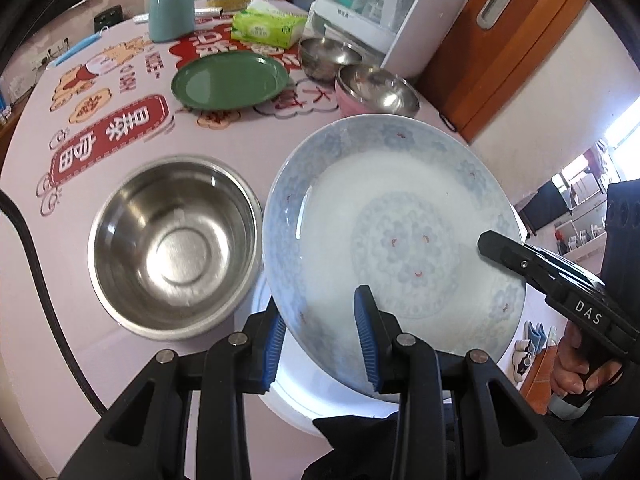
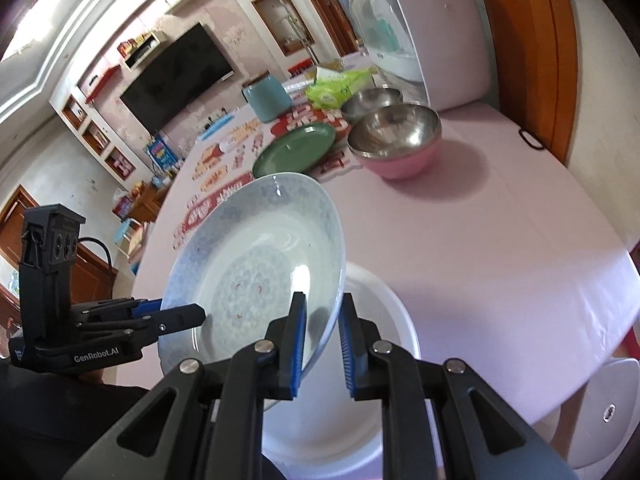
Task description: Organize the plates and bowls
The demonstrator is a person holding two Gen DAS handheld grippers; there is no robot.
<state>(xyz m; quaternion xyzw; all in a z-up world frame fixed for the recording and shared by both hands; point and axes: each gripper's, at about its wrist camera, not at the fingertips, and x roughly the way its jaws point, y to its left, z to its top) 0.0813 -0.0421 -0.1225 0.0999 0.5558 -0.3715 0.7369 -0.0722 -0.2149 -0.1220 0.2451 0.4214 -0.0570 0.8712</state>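
Tilting above a white plate (image 2: 376, 360), patterned plate (image 1: 396, 236) held off the table (image 2: 500, 248), face up toward the cameras, one rim raised. Pinched at its near rim by the left gripper (image 1: 320, 344), blue pads on either face; clamped at the opposite rim by the right gripper (image 2: 322, 344). Steel bowl (image 1: 174, 244) just left, seen only from the left wrist. Farther off: green plate (image 1: 230, 80), steel bowl in pink bowl (image 2: 394, 138), another steel bowl (image 1: 328, 56).
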